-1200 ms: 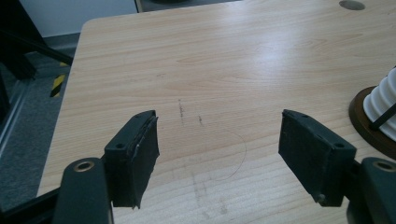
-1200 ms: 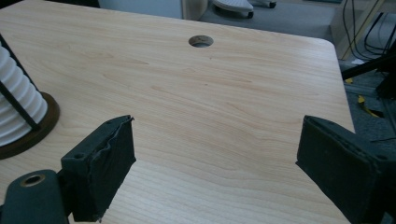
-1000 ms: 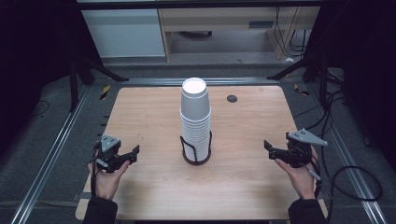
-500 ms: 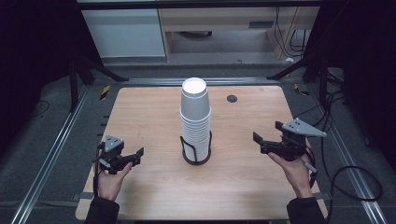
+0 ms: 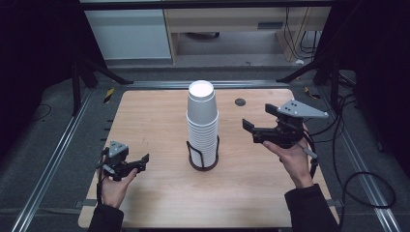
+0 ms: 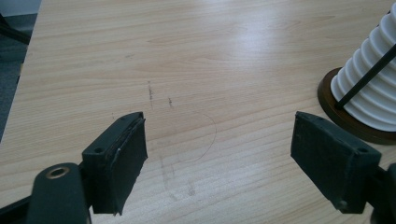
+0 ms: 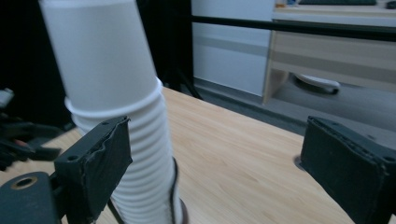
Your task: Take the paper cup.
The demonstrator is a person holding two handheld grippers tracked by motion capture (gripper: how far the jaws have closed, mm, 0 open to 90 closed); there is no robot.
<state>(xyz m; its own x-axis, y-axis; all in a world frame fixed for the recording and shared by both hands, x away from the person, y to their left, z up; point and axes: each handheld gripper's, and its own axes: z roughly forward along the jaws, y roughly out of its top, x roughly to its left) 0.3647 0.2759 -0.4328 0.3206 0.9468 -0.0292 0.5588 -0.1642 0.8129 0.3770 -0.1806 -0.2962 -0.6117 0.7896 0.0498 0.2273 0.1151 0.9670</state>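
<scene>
Wooden table (image 5: 159,116) carries stacked paper cups (image 5: 202,123); right gripper (image 5: 251,129), jaws spread, faces them; left gripper (image 5: 143,161) gapes beside their holder base (image 6: 348,120).

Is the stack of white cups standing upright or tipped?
Upright: the cup stack rises straight from its holder on the table, cups nested upside down.

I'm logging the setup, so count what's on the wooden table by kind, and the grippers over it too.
Stack of white paper cups: 1
Dark wire holder with round base: 1
Small dark round disc: 1
Handheld grippers: 2, left gripper and right gripper, both open
Total: 5
</scene>
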